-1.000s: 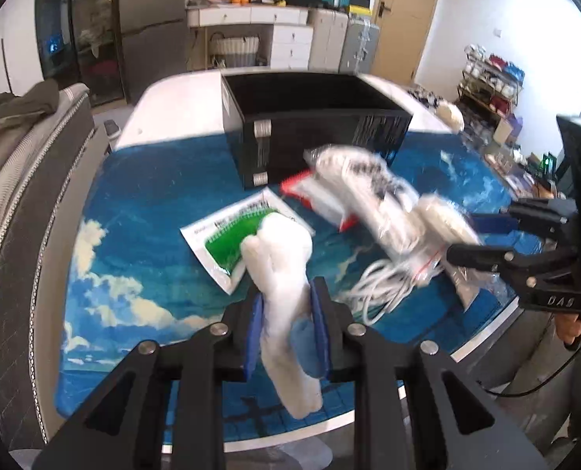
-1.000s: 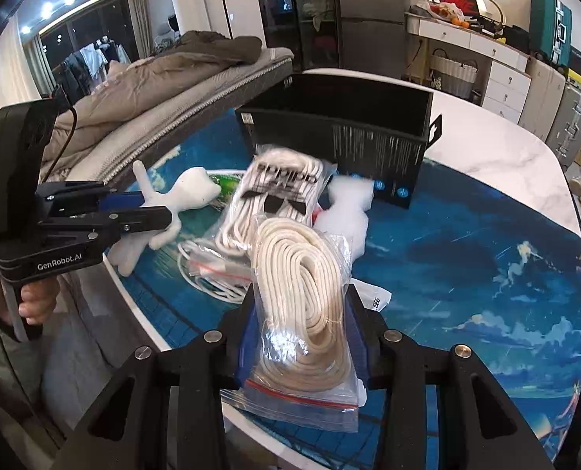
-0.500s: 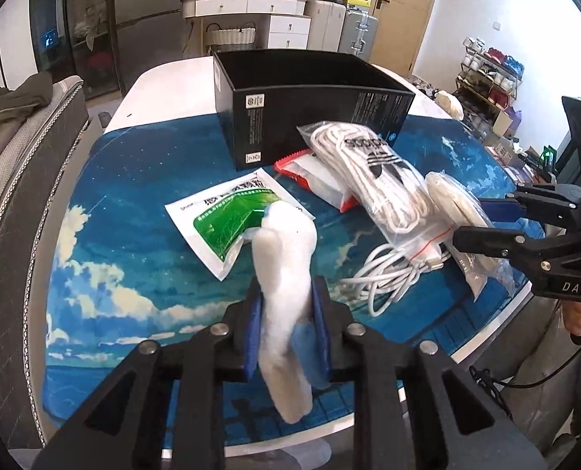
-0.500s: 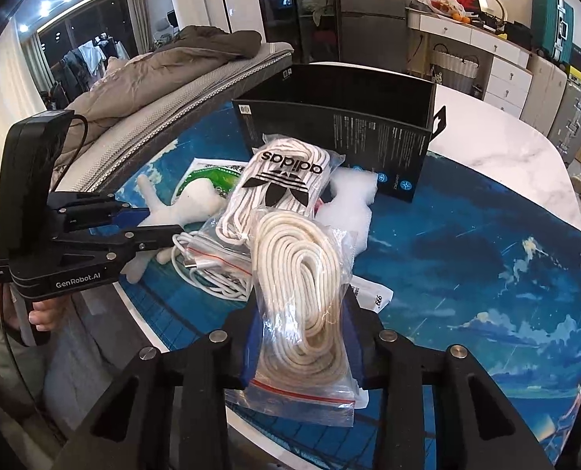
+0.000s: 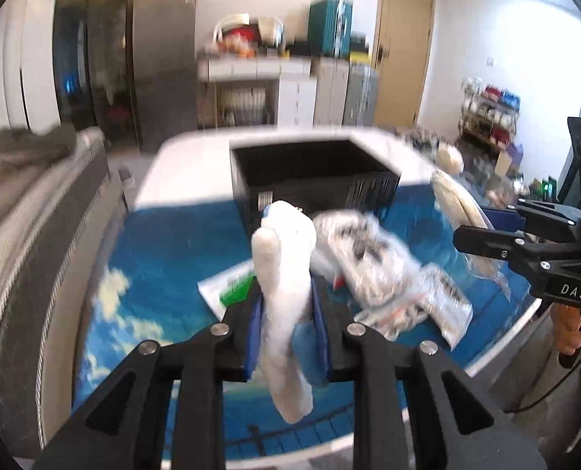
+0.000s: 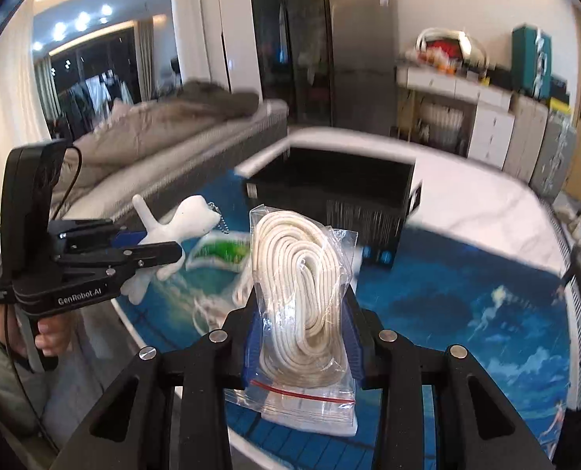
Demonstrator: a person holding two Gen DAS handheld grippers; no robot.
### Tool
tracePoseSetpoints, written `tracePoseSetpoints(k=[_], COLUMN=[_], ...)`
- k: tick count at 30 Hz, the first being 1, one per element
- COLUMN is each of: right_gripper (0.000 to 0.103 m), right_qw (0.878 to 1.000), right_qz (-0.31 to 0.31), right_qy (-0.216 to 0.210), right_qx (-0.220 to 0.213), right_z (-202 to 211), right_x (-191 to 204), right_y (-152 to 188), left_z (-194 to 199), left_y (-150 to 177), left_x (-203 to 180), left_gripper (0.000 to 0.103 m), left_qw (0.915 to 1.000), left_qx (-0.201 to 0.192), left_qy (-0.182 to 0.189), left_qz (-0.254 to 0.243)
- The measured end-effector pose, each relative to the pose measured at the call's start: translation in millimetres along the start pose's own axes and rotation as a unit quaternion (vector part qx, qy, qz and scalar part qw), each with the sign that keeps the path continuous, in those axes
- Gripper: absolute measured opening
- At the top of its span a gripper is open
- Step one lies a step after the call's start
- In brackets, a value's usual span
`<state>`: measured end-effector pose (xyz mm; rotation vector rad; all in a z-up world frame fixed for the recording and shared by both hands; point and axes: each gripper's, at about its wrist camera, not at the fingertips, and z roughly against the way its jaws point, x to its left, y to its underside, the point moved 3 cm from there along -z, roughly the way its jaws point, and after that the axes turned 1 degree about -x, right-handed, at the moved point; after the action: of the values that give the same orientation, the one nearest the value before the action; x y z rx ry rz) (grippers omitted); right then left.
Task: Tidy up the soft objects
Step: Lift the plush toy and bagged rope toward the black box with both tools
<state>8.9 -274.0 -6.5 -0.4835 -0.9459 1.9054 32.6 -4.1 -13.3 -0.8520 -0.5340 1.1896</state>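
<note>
Both your grippers are loaded: left gripper clamps the plush, right gripper the rope bag, long axes upright. The box lies dead ahead of both, your right looks marginally nearer.

Two close wrist fisheyes, angled downward, both facing black box.

Bagged packets on worktop: motion-blurred, print unreadable (far black box interior also indistinct); plush midsection hidden between pads.

home living room: sofa, fridge, drawer cabinets
</note>
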Motion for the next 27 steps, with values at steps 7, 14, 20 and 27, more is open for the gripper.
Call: tracePoseSetpoints(k=[7,14,20,27], right_gripper=[0.036,0.036,0.036,0.036], right_qw=[0.990,0.976,0.968,0.970], right_qz=[0.032,0.024,0.019,0.014], right_qy=[0.029,0.039,0.053,0.044], right_qx=[-0.136,-0.211,-0.245,-0.239], right_z=[42.9,69.1,88.1,88.1], right_x=[17.0,21.4,20.2,18.2], right_y=[-11.1,-5.2,-6.9,-22.6], left_z=[31.7,49.8,49.9,52.6], left_y=[-10.0,-10.4,-14.0,-28.5], left_x=[4.1,11.1,12.5,10.2], left_gripper=[0.021,0.021,0.021,0.021], left_qw=[0.9927,0.9841,0.9834,0.9814], left_qx=[-0.120,-0.178,-0.181,-0.190], left_qy=[0.003,-0.001,0.001,0.026], left_qz=[0.014,0.011,0.006,0.013])
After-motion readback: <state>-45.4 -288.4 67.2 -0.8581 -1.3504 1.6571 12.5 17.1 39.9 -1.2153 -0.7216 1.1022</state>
